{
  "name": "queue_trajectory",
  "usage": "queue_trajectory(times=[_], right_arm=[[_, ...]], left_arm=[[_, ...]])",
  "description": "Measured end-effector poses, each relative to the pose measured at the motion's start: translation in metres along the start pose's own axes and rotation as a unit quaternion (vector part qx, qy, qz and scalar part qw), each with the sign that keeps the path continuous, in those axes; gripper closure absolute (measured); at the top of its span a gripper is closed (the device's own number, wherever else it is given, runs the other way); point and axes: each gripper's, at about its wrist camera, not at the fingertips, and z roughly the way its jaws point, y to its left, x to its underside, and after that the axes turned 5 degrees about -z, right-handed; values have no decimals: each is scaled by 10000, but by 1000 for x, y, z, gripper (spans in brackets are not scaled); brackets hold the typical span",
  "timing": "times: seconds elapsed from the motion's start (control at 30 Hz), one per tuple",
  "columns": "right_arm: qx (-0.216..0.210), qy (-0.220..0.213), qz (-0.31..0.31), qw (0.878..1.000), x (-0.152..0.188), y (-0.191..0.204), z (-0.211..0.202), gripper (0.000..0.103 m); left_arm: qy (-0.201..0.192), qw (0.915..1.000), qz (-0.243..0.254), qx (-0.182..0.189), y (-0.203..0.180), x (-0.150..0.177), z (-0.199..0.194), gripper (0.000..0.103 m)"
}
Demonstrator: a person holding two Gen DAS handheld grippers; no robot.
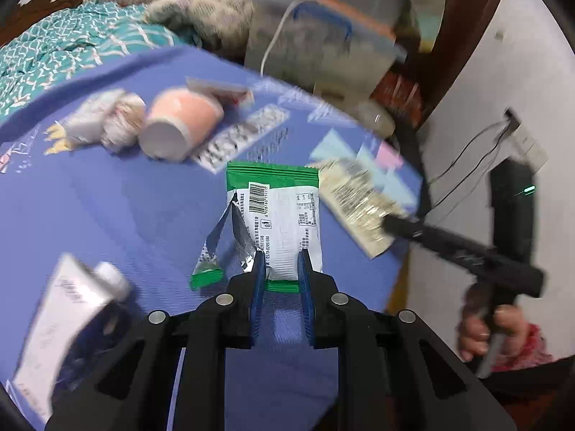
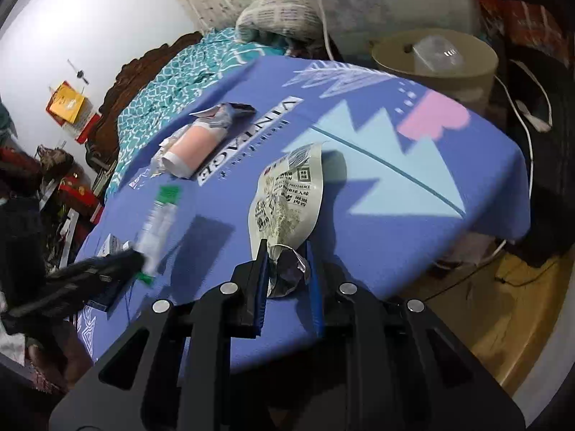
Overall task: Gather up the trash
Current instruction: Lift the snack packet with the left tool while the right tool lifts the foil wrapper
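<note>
Left wrist view: left gripper (image 1: 282, 258) fills the lower frame, its blue pads (image 1: 257, 280) pressed on the bottom edge of a green-and-white wrapper (image 1: 278, 212); barcode side up, one torn foil strip hanging off to its left. Wrapper is sharp while everything around it is smeared by motion blur. It hangs over a blue printed cloth (image 1: 118, 208); whether its far end touches the cloth cannot be told. On the cloth beyond: a pink paper cup (image 1: 181, 125) on its side, a crumpled white piece (image 1: 107, 122) just beside it, a flat packet behind the cup too blurred to identify. A white tube (image 1: 72, 309) lies at lower left, partly cut off by the lens rim. At right the right gripper (image 1: 390, 224) shows only as a dark blurred bar, its tip at a beige printed packet (image 1: 355, 201); the hand (image 1: 492, 330) on its handle is partly hidden. Right wrist view: right gripper (image 2: 285, 251) is closed on the crumpled foil end of the beige printed packet (image 2: 287, 197), which stands up from the pads with its curved top near the cloth's (image 2: 359, 251) pale mountain print. Left gripper (image 2: 138, 256) enters from the left edge, blurred, jaw state unreadable here, with the green-and-white wrapper (image 2: 158, 222) as a pale streak. Pink paper cup (image 2: 196, 149) lies farther back beside the printed lettering. A round tan container (image 2: 449, 72) stands beyond the cloth's far edge, a clear object on top indistinct.
</note>
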Motion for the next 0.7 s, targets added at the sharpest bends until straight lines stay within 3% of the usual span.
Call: queue_trajectory(times=[0.1, 0.23, 0.33, 0.5, 0.7], right_arm=[[-217, -22, 223, 9995, 4, -6, -2, 72], [-472, -96, 222, 9986, 5, -2, -2, 55], [-272, -120, -185, 9994, 4, 10, 2, 80], [-372, -373, 28, 9986, -5, -7, 2, 82], [-156, -981, 469, 9940, -45, -53, -18, 82]], left_arm=[[265, 9994, -80, -209, 3, 6, 23, 86], [283, 9992, -123, -254, 4, 3, 27, 85], [282, 9993, -99, -245, 2, 1, 28, 86], [353, 9993, -120, 66, -6, -24, 28, 87], [297, 9986, 220, 370, -38, -91, 46, 87]])
